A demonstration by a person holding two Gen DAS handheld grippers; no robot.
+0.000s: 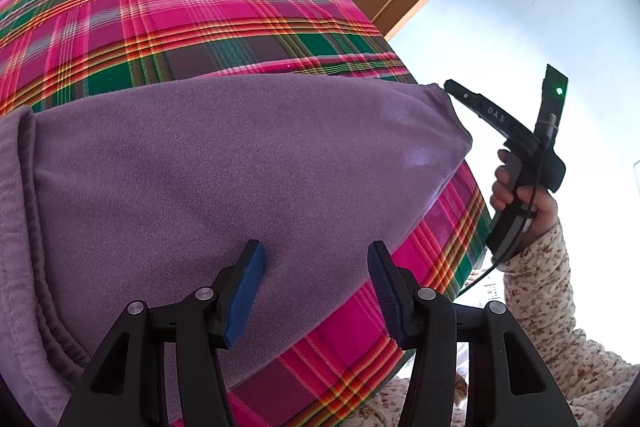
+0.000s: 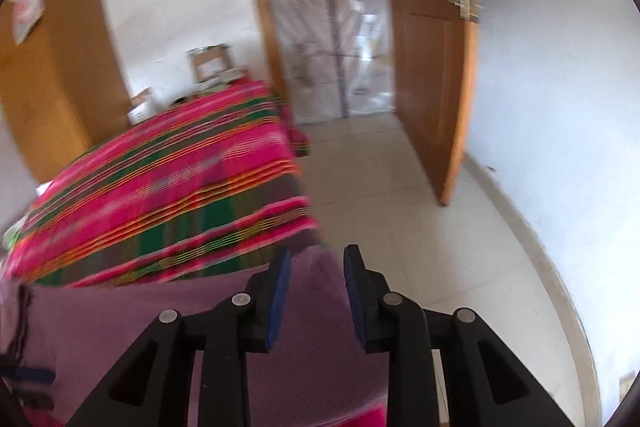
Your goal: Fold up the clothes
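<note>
Purple fleece garment (image 1: 224, 163) lies folded on the plaid-covered bed (image 1: 192, 7), both the left gripper (image 1: 316, 287) and right gripper (image 2: 314, 291) standing apart and empty; its corner near the bed's edge could slide off.

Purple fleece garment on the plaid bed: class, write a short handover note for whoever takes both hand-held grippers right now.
Left hand-held gripper: open, empty, poised over the purple fleece garment.
Right hand-held gripper: open, nothing pinched, at the garment's far right corner; the left wrist view shows it at that corner.
Garment: lies flat and smooth on the plaid bedcover, ribbed hem at the left.
Done: it looks folded at least once, though I cannot tell how many folds.
Left: probably another fold, then tidy the edges.
</note>
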